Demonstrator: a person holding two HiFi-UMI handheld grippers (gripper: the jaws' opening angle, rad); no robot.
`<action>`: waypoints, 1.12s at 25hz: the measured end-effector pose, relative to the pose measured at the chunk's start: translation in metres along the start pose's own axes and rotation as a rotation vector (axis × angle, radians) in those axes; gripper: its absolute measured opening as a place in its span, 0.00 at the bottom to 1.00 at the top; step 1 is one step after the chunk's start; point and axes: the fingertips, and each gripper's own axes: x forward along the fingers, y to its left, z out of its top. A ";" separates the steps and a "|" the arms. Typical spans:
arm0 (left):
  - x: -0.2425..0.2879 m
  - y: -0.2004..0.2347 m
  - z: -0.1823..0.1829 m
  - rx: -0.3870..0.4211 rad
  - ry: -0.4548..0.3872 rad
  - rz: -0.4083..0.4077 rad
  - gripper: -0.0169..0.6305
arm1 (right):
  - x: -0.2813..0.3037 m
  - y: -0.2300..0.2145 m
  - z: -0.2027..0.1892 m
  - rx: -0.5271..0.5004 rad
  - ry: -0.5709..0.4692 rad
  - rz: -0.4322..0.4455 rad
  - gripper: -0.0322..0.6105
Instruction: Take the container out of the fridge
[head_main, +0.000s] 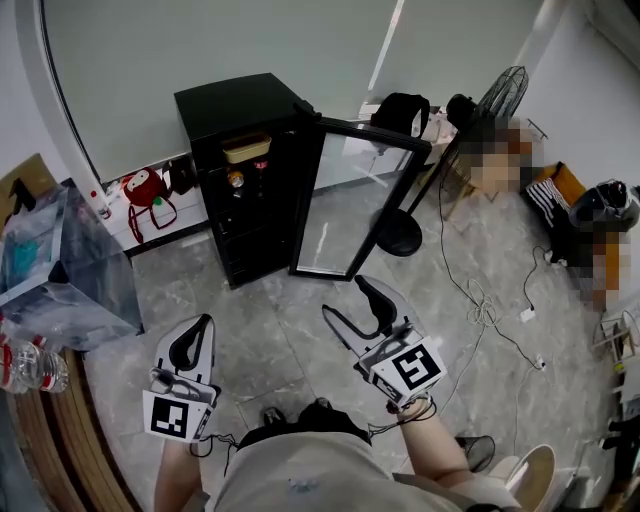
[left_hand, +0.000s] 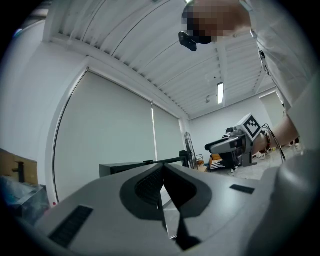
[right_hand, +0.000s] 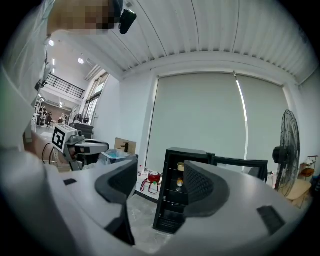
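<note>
1. Nearest you, the left gripper sits low at your left side with its 2 jaws brought together at the tips. Nothing is between them. It points roughly level toward the fridge, and I judge it is parked as the spare hand for now.
2. Just to its right and slightly farther out, the right gripper has its jaws spread wide and empty. Its own view shows only bare floor and the fridge through the gap. It is also held about level, aimed at the open shelves, which reads as a claw made ready for the reach.
3. Both grippers are well apart from the fridge, with grey floor in between, so the approach has not yet begun.
4. The glass door is swung open to the right, leaving the shelves clear from the front. You need no hand on the door.
5. The container, tan with a pale lid, sits on the top shelf inside the fridge. A small orange item is on the shelf below it.
6. A top-shelf target probably means raising the right gripper while keeping it level, so the jaws pass either side of the container.
7. Left of the fridge, a red bag rests against the far wall, out of your path.
</note>
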 end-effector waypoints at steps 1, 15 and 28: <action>0.001 -0.001 0.001 0.007 -0.005 -0.004 0.03 | -0.003 -0.001 0.000 -0.002 0.001 -0.007 0.48; 0.046 0.036 -0.026 -0.009 -0.002 0.031 0.03 | 0.035 -0.036 -0.021 0.004 0.026 0.000 0.48; 0.186 0.123 -0.046 0.021 0.021 0.153 0.03 | 0.179 -0.168 -0.026 0.010 0.010 0.086 0.48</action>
